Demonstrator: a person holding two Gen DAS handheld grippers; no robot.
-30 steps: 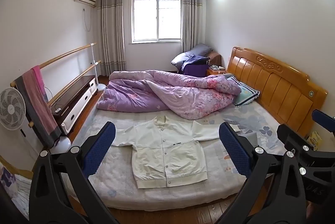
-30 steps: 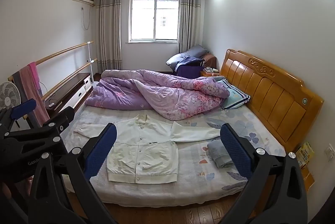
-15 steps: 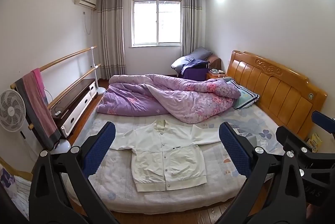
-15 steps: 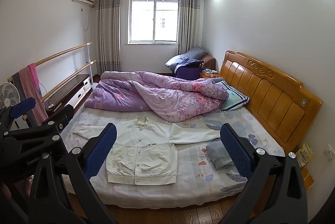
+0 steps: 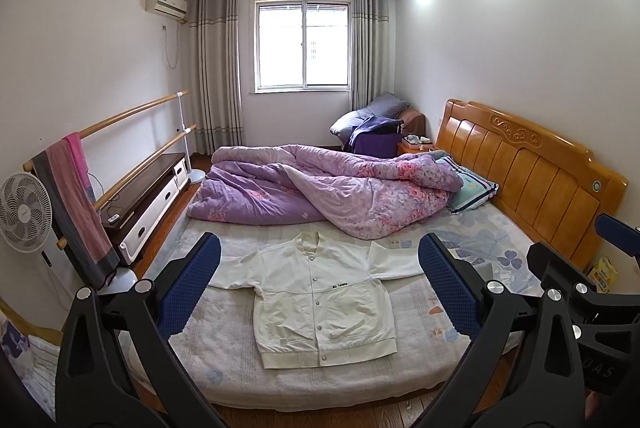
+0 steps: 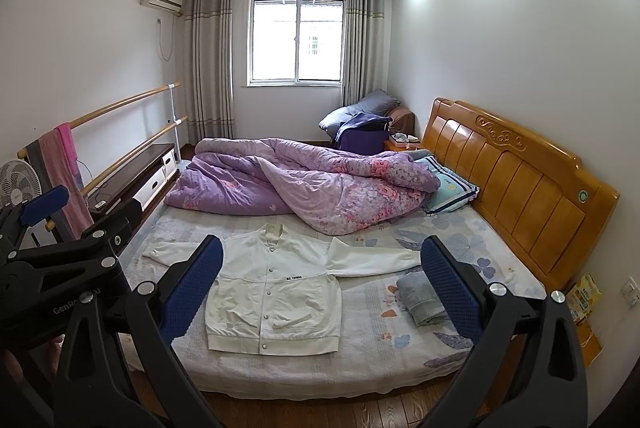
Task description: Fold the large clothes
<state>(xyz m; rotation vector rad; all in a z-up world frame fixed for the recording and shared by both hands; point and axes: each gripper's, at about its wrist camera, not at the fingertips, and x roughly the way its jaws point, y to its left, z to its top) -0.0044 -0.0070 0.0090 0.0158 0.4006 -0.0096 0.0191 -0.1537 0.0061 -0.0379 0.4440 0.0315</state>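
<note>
Ahead of both grippers, well apart from their tips, a white jacket (image 5: pixel 320 292) lies flat on the bed (image 5: pixel 224 360), front up, buttoned, sleeves stretched out to either side. The left gripper (image 5: pixel 320 288) has its blue pads (image 5: pixel 192 284) spread wide, holding nothing. The right gripper (image 6: pixel 322 284) is likewise spread and empty, the jacket lying ahead and slightly left of it. Just beyond its right pad sits a folded grey cloth (image 6: pixel 420 298). Farther ahead, past the jacket's collar, a purple quilt (image 5: pixel 320 192) is heaped, with a wooden headboard (image 5: pixel 532 164) off to the right.
</note>
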